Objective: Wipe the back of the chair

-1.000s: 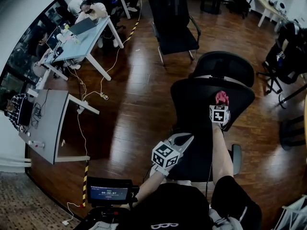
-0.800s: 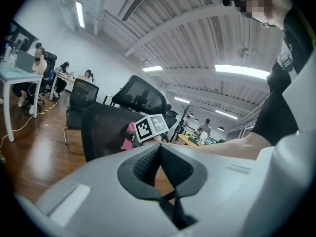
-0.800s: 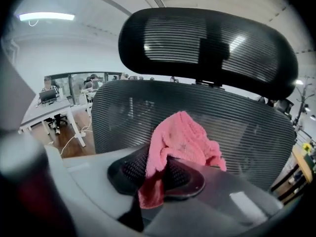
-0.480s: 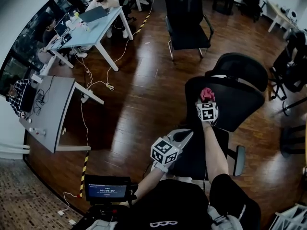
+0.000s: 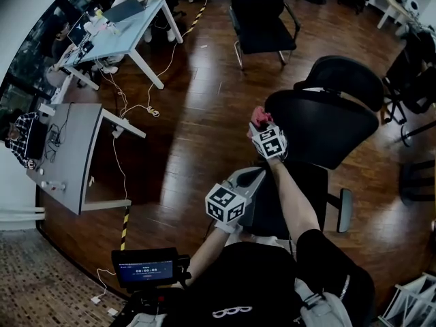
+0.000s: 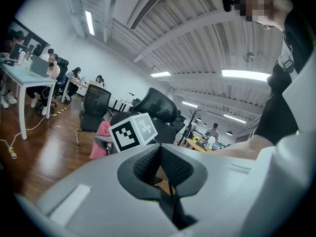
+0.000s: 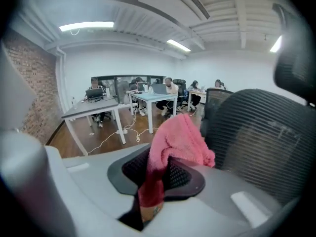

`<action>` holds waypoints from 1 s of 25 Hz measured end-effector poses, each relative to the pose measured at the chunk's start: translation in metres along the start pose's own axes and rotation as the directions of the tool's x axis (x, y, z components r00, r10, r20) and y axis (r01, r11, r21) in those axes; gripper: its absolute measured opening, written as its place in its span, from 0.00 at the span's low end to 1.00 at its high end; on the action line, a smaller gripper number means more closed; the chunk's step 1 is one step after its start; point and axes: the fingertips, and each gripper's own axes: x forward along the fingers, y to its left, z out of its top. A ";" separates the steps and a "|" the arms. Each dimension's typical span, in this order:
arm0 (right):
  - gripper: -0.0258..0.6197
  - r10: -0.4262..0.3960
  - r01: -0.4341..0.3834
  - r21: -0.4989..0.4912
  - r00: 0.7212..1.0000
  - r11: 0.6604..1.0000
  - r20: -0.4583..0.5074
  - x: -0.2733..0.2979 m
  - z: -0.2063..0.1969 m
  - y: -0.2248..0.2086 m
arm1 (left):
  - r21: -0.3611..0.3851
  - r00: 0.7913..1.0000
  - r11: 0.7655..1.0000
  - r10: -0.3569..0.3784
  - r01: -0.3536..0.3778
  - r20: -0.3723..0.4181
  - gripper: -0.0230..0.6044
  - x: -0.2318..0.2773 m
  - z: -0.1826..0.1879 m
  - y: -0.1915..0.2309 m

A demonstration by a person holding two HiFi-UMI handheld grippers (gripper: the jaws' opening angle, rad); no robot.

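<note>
My left gripper (image 5: 253, 177): jaws together, empty, idle. My right gripper (image 7: 165, 158) clamps the pink cloth (image 7: 178, 137) at the chair back (image 5: 323, 125), left edge. I'd press flat on the mesh and sweep rightward in overlapping passes.

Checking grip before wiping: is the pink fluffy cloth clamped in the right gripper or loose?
Clamped: the right gripper pinches the pink fluffy cloth, bunched above its jaws.

text: none legible | screen (image 5: 144, 272): digits too blurred | shirt logo (image 5: 228, 313): unreadable
</note>
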 end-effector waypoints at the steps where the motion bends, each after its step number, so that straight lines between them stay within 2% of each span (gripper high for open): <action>1: 0.12 0.025 -0.025 -0.008 1.000 1.000 -0.001 0.004 0.001 0.012 | 0.001 1.000 1.000 0.005 -0.005 0.001 0.02 -0.003 0.000 0.001; 5: 0.12 0.122 -0.122 -0.045 0.993 0.991 -0.007 0.016 0.004 0.053 | 0.000 1.000 1.000 0.018 -0.018 -0.001 0.02 -0.011 0.000 0.008; 9: 0.12 0.143 -0.143 -0.047 0.990 0.989 -0.013 0.018 0.000 0.056 | 0.000 1.000 1.000 0.021 -0.021 -0.005 0.02 -0.012 0.000 0.009; 14: 0.12 0.099 -0.099 -0.012 0.995 0.995 -0.023 0.008 -0.018 0.026 | 0.007 1.000 1.000 0.010 -0.010 -0.021 0.02 0.000 -0.007 -0.001; 19: 0.12 0.014 -0.012 0.054 0.999 0.998 -0.041 -0.011 -0.037 -0.023 | 0.018 0.999 1.000 -0.012 0.012 -0.039 0.02 0.019 -0.007 -0.017; 25: 0.12 -0.081 0.091 0.139 0.994 0.986 -0.074 -0.041 -0.064 -0.084 | 0.031 0.996 0.999 -0.041 0.043 -0.075 0.02 0.041 -0.012 -0.037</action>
